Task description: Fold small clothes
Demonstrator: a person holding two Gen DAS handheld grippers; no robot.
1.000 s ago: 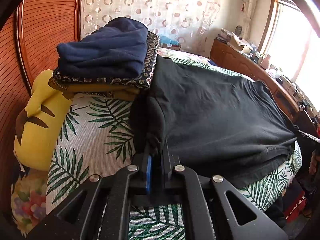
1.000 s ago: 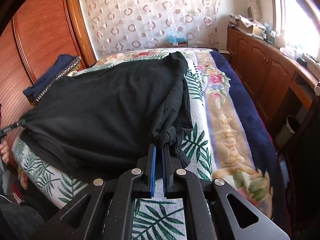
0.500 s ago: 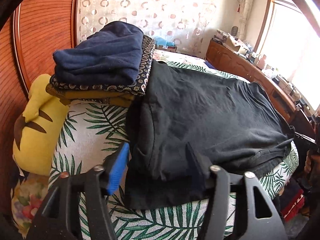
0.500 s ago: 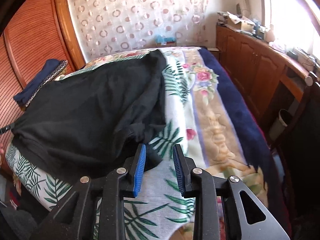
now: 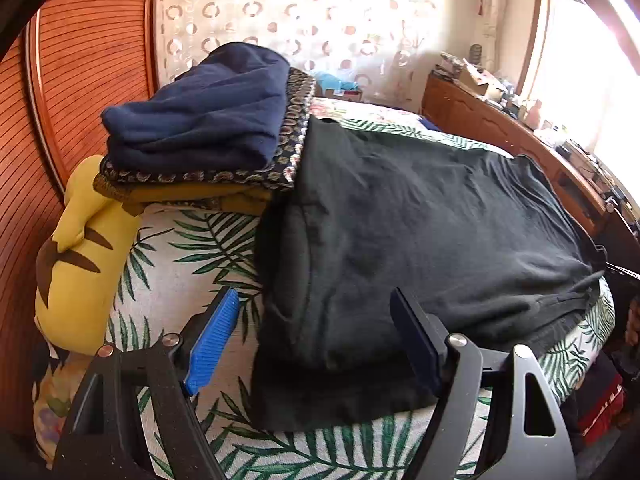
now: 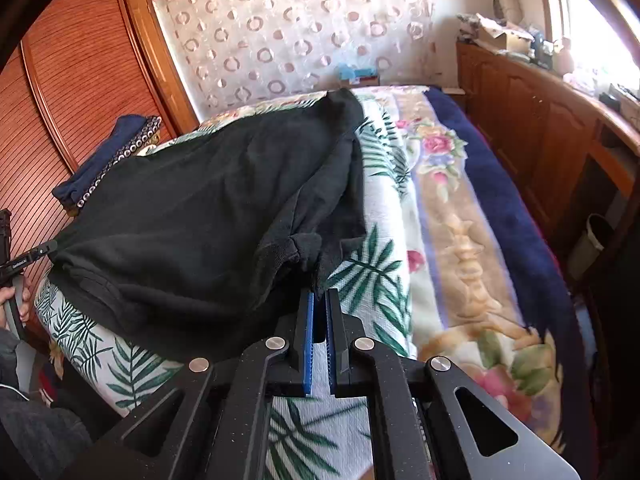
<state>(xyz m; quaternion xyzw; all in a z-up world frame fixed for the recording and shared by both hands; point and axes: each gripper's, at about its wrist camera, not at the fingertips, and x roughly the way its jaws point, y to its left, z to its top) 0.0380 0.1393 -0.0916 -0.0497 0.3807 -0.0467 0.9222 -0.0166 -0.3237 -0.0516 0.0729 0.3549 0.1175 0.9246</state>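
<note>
A black T-shirt [image 5: 420, 232] lies spread across the leaf-print bed cover [image 5: 192, 248]; it also shows in the right wrist view [image 6: 208, 208]. My left gripper [image 5: 316, 320] is open, its blue pads astride the shirt's near folded edge without gripping it. My right gripper [image 6: 319, 300] is shut on a small tip of the shirt's sleeve edge [image 6: 320, 272] near the bed's front.
A stack of folded clothes [image 5: 208, 128], navy on top, sits by the shirt's far-left corner. A yellow plush [image 5: 80, 256] lies beside it. A wooden wardrobe [image 6: 72, 92] stands left, a wooden cabinet [image 6: 552, 128] right, and a floral blanket [image 6: 460, 220] covers the bed's right side.
My left gripper released the shirt and opened wide. My right gripper opened half a second ago, then closed again on the sleeve edge.
</note>
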